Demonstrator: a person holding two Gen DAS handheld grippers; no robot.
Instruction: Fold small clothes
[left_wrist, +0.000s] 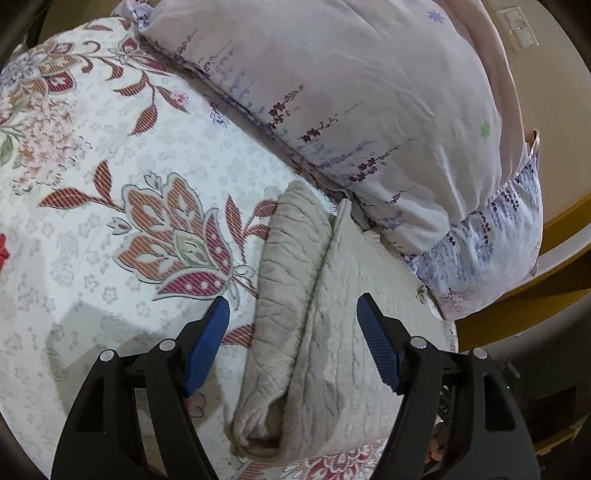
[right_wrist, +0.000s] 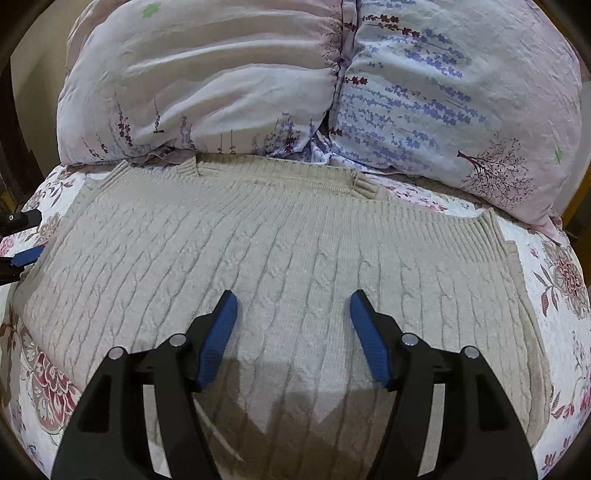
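A beige cable-knit sweater (right_wrist: 288, 251) lies flat on the floral bedspread (right_wrist: 554, 306), its ribbed edge toward the pillows. In the left wrist view the sweater (left_wrist: 295, 325) has one side folded over into a thick roll. My left gripper (left_wrist: 293, 306) is open, its blue pads either side of that folded edge, just above it. My right gripper (right_wrist: 291, 302) is open and empty above the middle of the sweater. The left gripper's tip also shows in the right wrist view (right_wrist: 22, 254) at the sweater's left edge.
Two large floral pillows (right_wrist: 258, 81) lie against the sweater's far edge. The floral bedspread (left_wrist: 92, 221) extends to the left. A wooden bed frame (left_wrist: 524, 306) and wall sockets (left_wrist: 517, 26) are at the right.
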